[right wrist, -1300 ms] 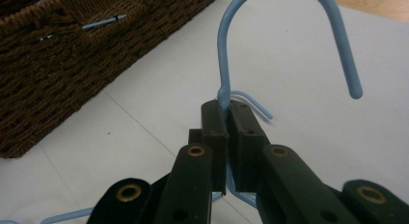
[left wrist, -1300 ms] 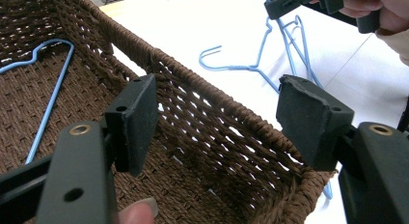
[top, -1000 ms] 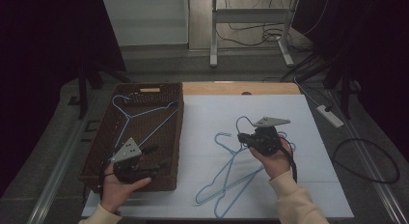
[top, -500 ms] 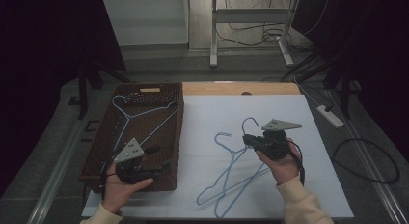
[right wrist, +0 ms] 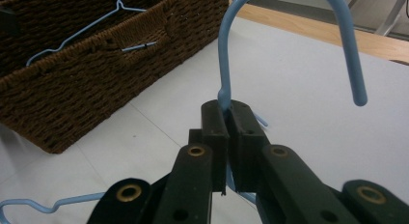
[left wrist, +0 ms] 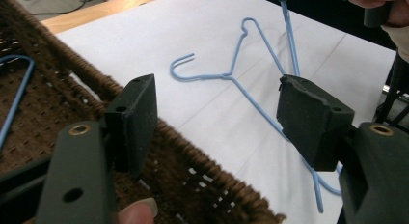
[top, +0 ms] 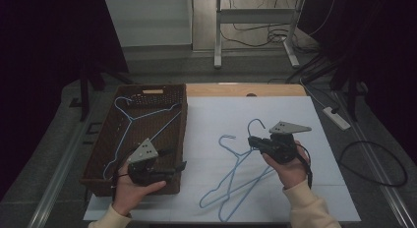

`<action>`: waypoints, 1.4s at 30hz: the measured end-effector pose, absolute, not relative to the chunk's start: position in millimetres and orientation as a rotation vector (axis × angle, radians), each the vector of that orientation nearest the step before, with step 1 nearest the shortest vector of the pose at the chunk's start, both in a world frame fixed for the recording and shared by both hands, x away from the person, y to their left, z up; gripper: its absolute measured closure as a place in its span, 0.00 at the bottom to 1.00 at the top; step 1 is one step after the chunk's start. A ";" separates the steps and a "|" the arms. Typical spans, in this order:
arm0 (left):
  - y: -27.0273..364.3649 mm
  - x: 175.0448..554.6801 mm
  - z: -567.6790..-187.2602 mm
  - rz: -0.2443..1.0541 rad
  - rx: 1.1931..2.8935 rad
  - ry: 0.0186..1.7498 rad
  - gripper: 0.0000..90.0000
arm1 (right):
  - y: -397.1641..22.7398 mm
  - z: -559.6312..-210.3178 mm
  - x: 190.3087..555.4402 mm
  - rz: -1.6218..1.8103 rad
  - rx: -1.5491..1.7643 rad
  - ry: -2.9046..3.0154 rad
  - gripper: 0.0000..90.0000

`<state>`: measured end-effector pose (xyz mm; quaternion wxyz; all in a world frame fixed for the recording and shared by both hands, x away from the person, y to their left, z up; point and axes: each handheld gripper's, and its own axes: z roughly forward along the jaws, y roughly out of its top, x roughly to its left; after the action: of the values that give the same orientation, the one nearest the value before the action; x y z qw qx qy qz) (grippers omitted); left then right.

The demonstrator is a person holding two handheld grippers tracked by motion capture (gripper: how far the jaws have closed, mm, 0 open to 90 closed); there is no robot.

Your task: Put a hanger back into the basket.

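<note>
The right gripper (right wrist: pixel 226 119) had its jaws clamped on the neck of a blue wire hanger (right wrist: pixel 284 21), just below the hook, over the white worktop (top: pixel 216 120). The left gripper (left wrist: pixel 217 122) had its jaws wide apart and empty above the near rim of the wicker basket (top: pixel 182 115). The hanger looked light, thin, springy and likely slippery; the neck seemed the surest hold. Counted: one held, one second hanger (top: pixel 231 156) lying beneath it on the worktop, one basket hanger (top: pixel 129 121) inside the one basket.
</note>
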<state>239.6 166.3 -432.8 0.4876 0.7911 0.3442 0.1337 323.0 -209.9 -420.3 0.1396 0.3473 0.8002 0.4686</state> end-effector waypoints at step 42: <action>70.2 262.5 -436.1 0.139 2.069 0.694 0.35 | -203.7 -410.2 314.9 1.429 0.928 2.311 0.96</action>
<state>262.5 70.2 -436.1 0.4596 0.8402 0.2820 0.0565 314.9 -203.7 -410.2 0.1347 0.3204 0.7974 0.4932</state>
